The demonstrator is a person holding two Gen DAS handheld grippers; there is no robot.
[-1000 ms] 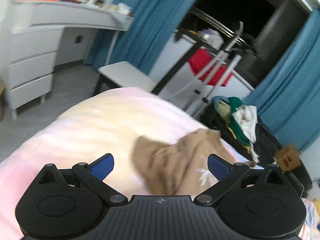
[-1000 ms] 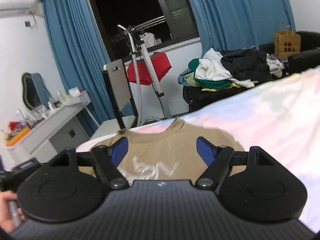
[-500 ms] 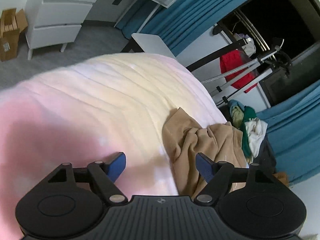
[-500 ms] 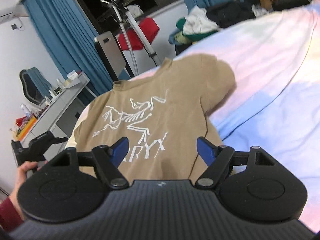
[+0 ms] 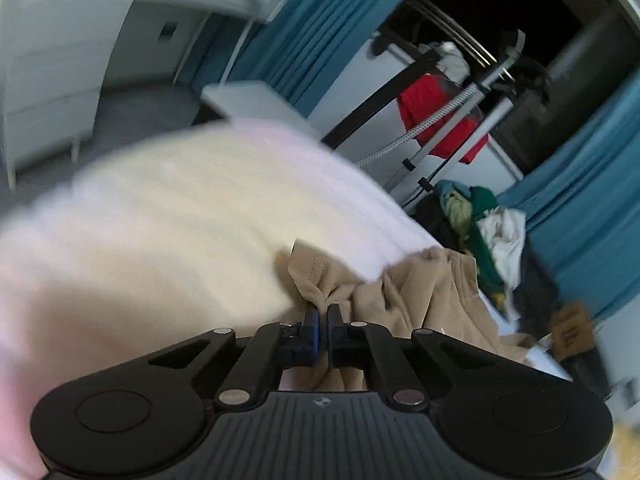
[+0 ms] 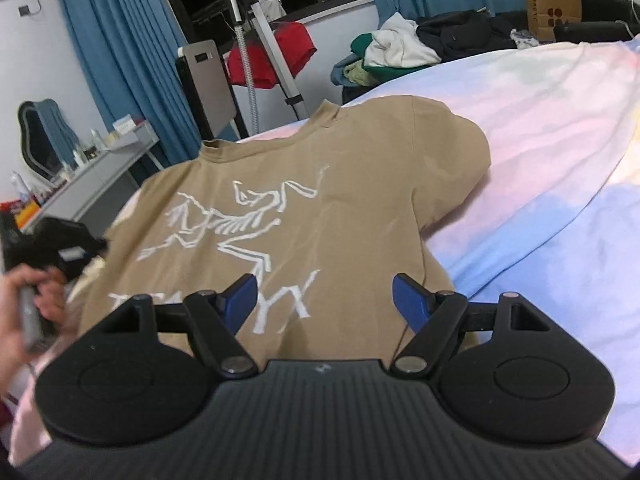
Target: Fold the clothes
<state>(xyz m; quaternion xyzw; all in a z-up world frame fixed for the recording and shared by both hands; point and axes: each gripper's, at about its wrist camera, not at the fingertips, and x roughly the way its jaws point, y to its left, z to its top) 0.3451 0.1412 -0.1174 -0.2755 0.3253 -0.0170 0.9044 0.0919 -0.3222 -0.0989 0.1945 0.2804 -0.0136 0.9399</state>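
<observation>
A bed (image 6: 560, 128) covered in a pastel pink, cream and blue quilt carries the task's thing. The tan T-shirt (image 6: 320, 184) lies printed side up near the bed's far edge, toward the window, collar pointing to that edge and hem nearest the right-hand camera. One short sleeve spreads flat toward the middle of the bed; the other side hangs off near the side edge, where the person's hand (image 6: 24, 304) works.

The shirt looks like thin cotton jersey: light, limp, not fragile and not slippery on the quilt. It will likely sag and bunch wherever it is lifted and drag its own layers along, so one pinch alone will crumple it. The best holds are probably the stitched parts, at sleeve cuff, shoulder seam or hem corner, taken at two matching points so that the fold line stays straight.

The left gripper (image 5: 323, 312) has just been closing, and its blue pads are now pressed nearly together on a gathered pleat of tan fabric just below the sleeve cuff (image 5: 310, 266), whose stitched edge stands up beyond the tips. The cloth around it is rumpled, though motion blur hides finer detail.

The right gripper (image 6: 324, 300) hangs low over the hem end with jaws spread wide. Shirt shows between its fingers, but the pads pinch nothing; whether they brush the cloth I cannot tell.
</observation>
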